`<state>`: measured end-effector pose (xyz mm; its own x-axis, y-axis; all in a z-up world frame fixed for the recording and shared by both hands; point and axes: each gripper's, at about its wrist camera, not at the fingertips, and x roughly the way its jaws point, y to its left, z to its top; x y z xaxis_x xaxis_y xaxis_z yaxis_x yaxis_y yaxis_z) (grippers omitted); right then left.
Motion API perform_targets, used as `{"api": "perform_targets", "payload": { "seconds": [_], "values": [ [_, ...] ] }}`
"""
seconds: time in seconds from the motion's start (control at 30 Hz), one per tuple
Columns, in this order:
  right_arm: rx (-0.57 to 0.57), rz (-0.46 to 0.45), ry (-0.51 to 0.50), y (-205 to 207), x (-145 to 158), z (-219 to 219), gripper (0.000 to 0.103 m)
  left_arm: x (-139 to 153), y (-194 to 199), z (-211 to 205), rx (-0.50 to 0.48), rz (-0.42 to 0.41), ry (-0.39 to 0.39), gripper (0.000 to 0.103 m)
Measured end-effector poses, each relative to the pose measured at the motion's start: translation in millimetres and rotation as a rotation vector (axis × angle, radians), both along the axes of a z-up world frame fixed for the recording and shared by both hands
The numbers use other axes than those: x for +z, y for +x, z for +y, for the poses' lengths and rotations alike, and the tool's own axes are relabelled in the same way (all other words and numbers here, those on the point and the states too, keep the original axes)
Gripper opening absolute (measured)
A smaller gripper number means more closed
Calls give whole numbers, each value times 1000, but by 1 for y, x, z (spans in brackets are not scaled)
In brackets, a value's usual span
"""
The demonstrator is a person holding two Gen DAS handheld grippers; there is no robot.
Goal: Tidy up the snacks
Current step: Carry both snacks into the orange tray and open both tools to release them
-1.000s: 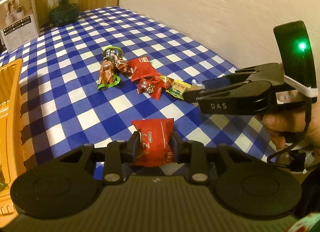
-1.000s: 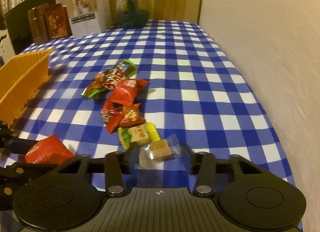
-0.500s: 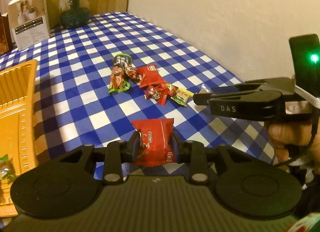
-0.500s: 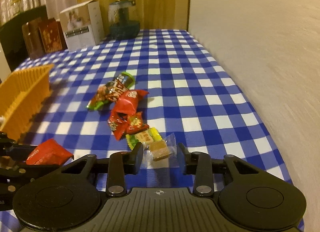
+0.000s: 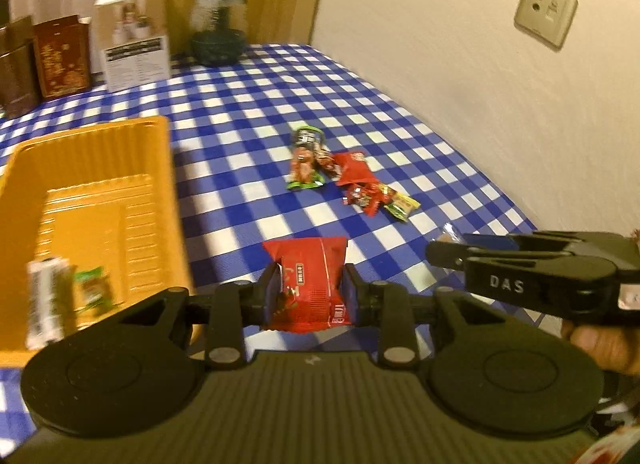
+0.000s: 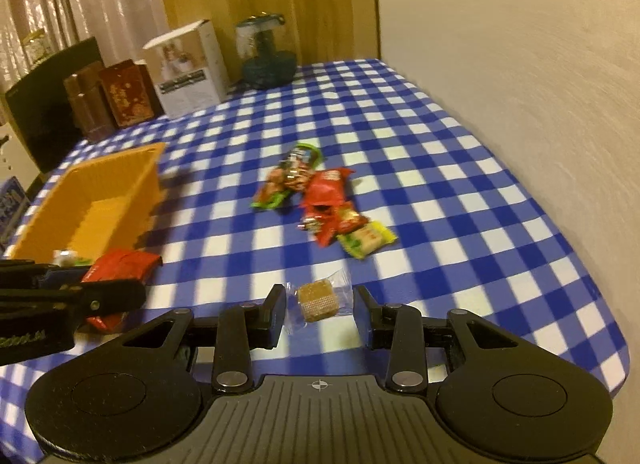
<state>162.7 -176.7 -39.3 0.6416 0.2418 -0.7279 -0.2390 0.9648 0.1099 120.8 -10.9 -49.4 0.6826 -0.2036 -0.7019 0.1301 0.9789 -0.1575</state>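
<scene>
My left gripper is shut on a red snack packet and holds it above the checked tablecloth, just right of the orange tray. The tray holds a white bar and a small green packet. My right gripper holds a clear-wrapped brown candy between its fingers, lifted above the cloth; it also shows from the side in the left wrist view. A pile of loose snacks lies mid-table, also in the right wrist view.
At the back of the table stand a white box, a dark green jar and brown boxes. A wall with sockets runs along the table's right edge. The tray also shows at left in the right wrist view.
Both grippers have risen and pulled back from the snack pile with their loads. The left one has swung toward the tray, which now fills much more of its view.
</scene>
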Motion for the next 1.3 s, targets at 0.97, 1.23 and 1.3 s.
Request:
{"api": "perform_targets", "payload": {
  "seconds": [0.97, 1.23, 1.3],
  "values": [
    [196, -49, 66, -51, 59, 119, 37, 57, -74, 117, 253, -45, 22, 30],
    [223, -45, 75, -46, 56, 138, 37, 52, -73, 133, 275, -43, 15, 30],
    [228, -41, 79, -45, 54, 142, 37, 50, -71, 136, 283, -41, 16, 30]
  ]
}}
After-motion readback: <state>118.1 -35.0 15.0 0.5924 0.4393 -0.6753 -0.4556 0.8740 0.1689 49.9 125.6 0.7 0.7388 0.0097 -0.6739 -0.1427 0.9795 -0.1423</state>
